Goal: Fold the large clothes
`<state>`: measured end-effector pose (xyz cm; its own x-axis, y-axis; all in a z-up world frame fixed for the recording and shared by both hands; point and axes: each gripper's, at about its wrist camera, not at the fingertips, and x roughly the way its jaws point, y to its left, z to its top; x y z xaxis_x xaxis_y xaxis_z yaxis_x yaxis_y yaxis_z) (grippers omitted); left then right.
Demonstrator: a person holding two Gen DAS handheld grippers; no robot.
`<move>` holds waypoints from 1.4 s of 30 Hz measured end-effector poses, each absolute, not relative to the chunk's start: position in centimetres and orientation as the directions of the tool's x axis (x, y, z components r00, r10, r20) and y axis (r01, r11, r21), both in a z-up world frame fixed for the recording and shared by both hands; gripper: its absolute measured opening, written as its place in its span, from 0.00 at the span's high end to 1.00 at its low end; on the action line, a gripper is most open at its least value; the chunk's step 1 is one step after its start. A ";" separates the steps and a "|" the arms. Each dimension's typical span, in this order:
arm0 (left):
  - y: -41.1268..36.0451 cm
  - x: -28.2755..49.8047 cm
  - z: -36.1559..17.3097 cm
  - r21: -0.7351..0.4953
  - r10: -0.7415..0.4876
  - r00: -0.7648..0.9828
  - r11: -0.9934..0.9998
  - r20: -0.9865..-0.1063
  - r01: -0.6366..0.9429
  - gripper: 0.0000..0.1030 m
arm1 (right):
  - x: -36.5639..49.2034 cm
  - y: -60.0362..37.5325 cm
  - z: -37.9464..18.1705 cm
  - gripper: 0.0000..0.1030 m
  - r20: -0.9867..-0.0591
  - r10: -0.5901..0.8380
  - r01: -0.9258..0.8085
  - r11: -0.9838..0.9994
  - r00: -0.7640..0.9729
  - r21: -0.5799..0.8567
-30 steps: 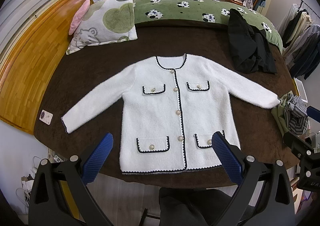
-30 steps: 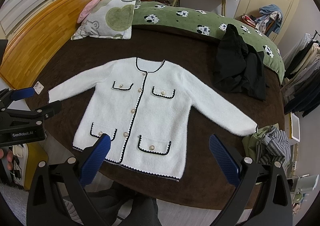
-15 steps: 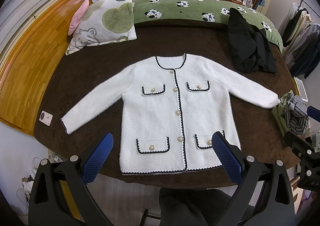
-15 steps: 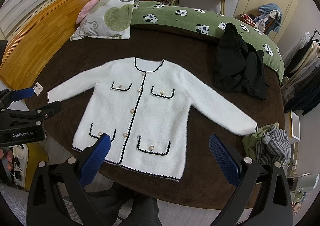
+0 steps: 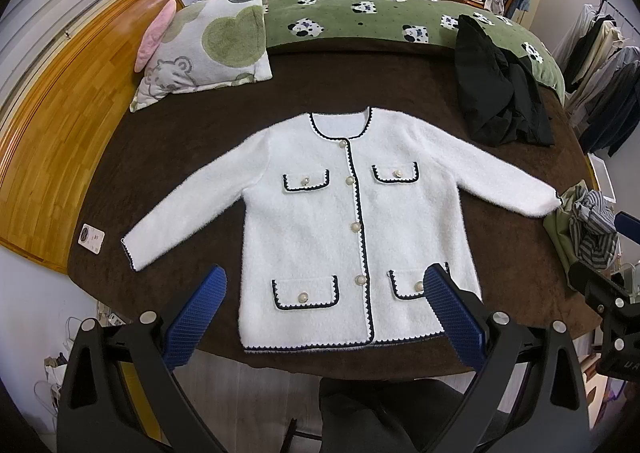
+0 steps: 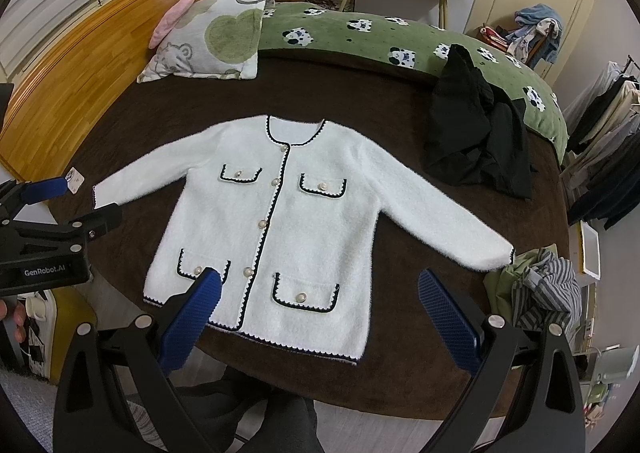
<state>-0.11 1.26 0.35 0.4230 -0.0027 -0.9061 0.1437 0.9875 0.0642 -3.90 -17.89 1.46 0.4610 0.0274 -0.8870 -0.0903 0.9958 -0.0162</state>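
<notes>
I see a dark brown bed cover (image 5: pixel 168 157) with a wooden headboard (image 5: pixel 52 141) at left, a bear-print pillow (image 5: pixel 208 49) and a crumpled black garment (image 5: pixel 496 101). The fluffy white buttoned cardigan (image 5: pixel 352 229) lies flat, sleeves spread. My left gripper (image 5: pixel 324 293) and right gripper (image 6: pixel 316 293) hover wide apart, empty. Nothing has shifted since the earlier frames.

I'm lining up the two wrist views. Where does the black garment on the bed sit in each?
Left wrist: black garment upper right, beyond the white cardigan's sleeve.
Right wrist: black garment right of centre, above the cardigan's sleeve.
Shared landmark: bear-print pillow, upper left in both.
</notes>
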 end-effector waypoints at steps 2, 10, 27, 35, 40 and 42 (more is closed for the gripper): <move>1.3 -0.1 0.4 0.064 -0.002 0.423 0.988 -0.906 0.143 0.06 | -4.0 -17.8 1.4 0.06 -0.887 0.028 -0.091 0.996 0.460 -0.016; 1.2 -0.1 0.3 0.066 -0.002 0.423 0.987 -0.906 0.144 0.06 | -3.8 -18.2 1.2 0.06 -0.887 0.027 -0.086 0.996 0.461 -0.015; 0.5 -0.1 0.1 0.065 -0.010 0.418 0.984 -0.908 0.165 0.06 | -4.5 -18.4 0.8 0.06 -0.890 0.020 -0.067 0.998 0.456 -0.012; 0.2 0.4 -0.1 0.046 -0.045 0.414 0.977 -0.909 0.207 0.06 | -5.0 -18.3 1.2 0.06 -0.884 0.037 -0.049 0.999 0.466 0.016; -1.1 1.6 -0.1 0.047 -0.077 0.416 0.959 -0.906 0.279 0.06 | -5.6 -19.4 1.8 0.06 -0.864 0.041 0.018 0.998 0.501 0.058; -1.9 2.2 -0.1 0.046 -0.097 0.415 0.946 -0.905 0.321 0.06 | -5.9 -20.2 1.9 0.06 -0.861 0.024 0.066 0.996 0.508 0.066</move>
